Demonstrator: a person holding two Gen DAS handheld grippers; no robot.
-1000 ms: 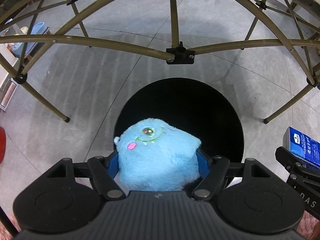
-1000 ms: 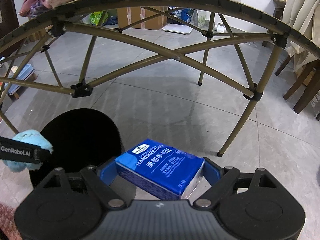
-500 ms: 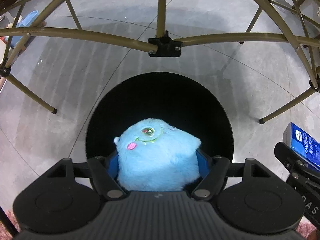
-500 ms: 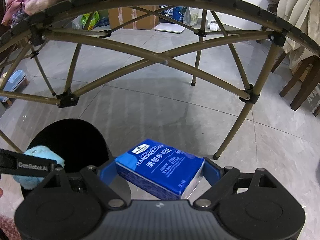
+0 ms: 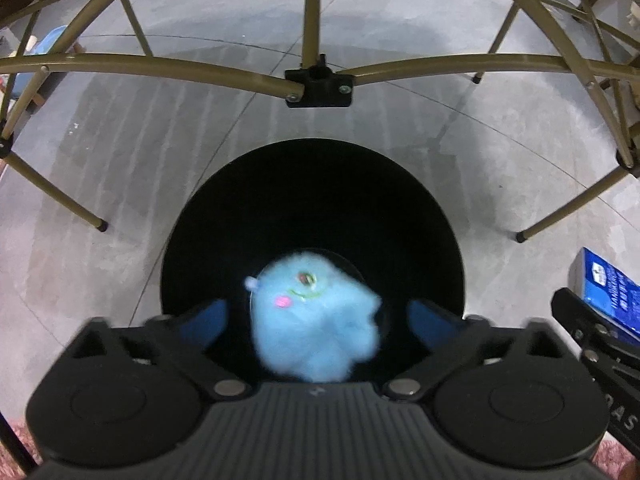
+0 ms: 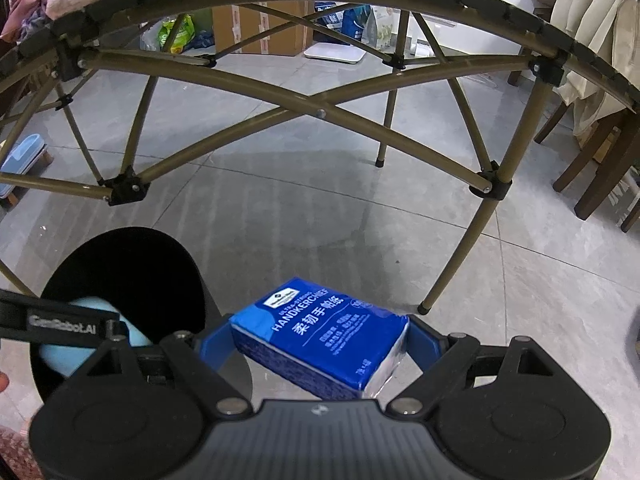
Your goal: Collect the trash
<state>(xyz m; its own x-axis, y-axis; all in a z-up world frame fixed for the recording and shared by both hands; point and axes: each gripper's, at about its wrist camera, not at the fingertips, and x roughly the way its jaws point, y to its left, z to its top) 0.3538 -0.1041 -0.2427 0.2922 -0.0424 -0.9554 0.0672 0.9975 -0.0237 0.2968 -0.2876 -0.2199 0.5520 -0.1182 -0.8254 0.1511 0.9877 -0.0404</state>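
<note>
just let go over the round black bin [image 5: 312, 216]: left gripper [image 5: 316, 316] jaws opening wide, fluffy light-blue plush toy [image 5: 316, 324] loose between them and blurred, dropping into the bin's mouth; right gripper [image 6: 320, 344] clamped on the blue handkerchief tissue pack [image 6: 320, 332], likely next in.

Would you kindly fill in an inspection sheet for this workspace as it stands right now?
Surface: grey tiled floor, bare around the bin.
Job's things: blue plush toy, blurred, loose over the mouth of the black bin; blue handkerchief pack in the right tool.
Clutter: boxes and bags by the far wall; soft items on the folding table.
Grippers: left tool opening, pads clear of the toy; right tool clamped on the pack's ends.
Cables: nothing seen.
Surroundings: folding table frame overhead, wooden chairs at right.
</note>
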